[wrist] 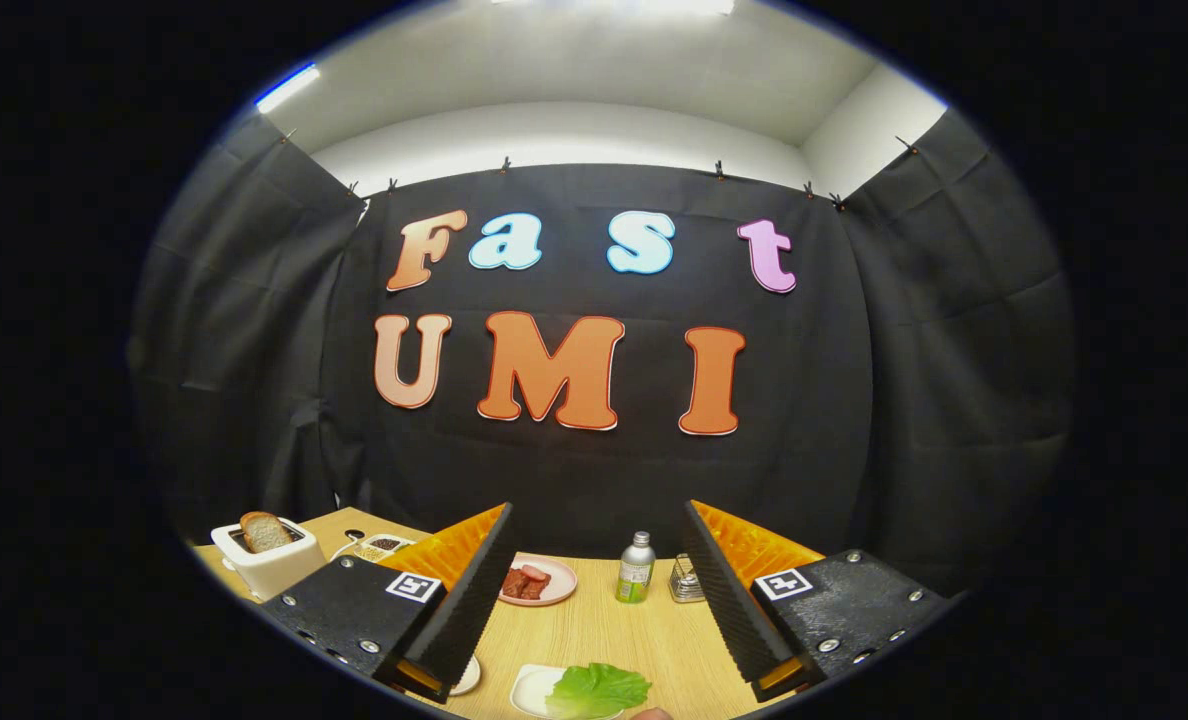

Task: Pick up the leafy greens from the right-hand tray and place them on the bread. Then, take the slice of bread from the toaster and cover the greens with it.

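Leafy greens on tray, between open tool fingers

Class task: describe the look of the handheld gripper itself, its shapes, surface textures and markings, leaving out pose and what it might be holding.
The gripper has two wedge-shaped fingers with finely ribbed inner faces. Each is mounted on a black, speckled block fastened with silver screws, and each block carries a square black-and-white marker tag on top. No cables are visible.

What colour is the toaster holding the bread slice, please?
White or cream, seen in the gripper view: toaster.
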A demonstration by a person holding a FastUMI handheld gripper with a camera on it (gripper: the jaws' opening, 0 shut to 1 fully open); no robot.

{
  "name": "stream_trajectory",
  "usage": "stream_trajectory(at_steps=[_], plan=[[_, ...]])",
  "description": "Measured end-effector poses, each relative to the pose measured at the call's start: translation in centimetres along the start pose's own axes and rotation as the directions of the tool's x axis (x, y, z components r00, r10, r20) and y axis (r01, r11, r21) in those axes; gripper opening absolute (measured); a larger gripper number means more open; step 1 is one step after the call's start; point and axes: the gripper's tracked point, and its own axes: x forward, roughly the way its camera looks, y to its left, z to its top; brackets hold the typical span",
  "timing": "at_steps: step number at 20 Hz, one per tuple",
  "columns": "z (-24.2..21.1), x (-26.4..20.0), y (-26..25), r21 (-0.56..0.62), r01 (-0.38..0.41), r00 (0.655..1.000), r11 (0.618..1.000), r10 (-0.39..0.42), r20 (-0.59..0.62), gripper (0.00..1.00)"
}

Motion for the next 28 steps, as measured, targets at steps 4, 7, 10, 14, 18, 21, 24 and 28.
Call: stream_trajectory(at_steps=[4, 7, 10, 14, 18, 21, 24, 28], plan=[[-2.9, 0.8, 1.0, 0.016, -0.023, 0.995, 1.0, 0.025, -0.101, 0.98], [-6.3, 1.4, 1.1, 0.019, -0.023, 0.972, 1.0, 0.027, -0.233, 0.98], [-9.5, 1.6, 2.0, 0.062, -0.043, 0.929, 0.997, 0.062, -0.364, 0.99], [-13.6, 1.6, 2.6, 0.108, -0.043, 0.853, 0.993, 0.093, -0.514, 0.98], [-17.7, 1.4, 2.7, 0.095, -0.033, 0.761, 0.995, 0.087, -0.643, 0.99], [-21.0, 0.9, 3.5, 0.132, -0.026, 0.675, 0.991, 0.115, -0.729, 0.98], [-23.5, 0.5, 3.4, 0.131, -0.01, 0.596, 0.991, 0.111, -0.795, 0.97], [-26.8, -0.3, 3.7, 0.147, 0.01, 0.486, 0.989, 0.124, -0.865, 0.96]])
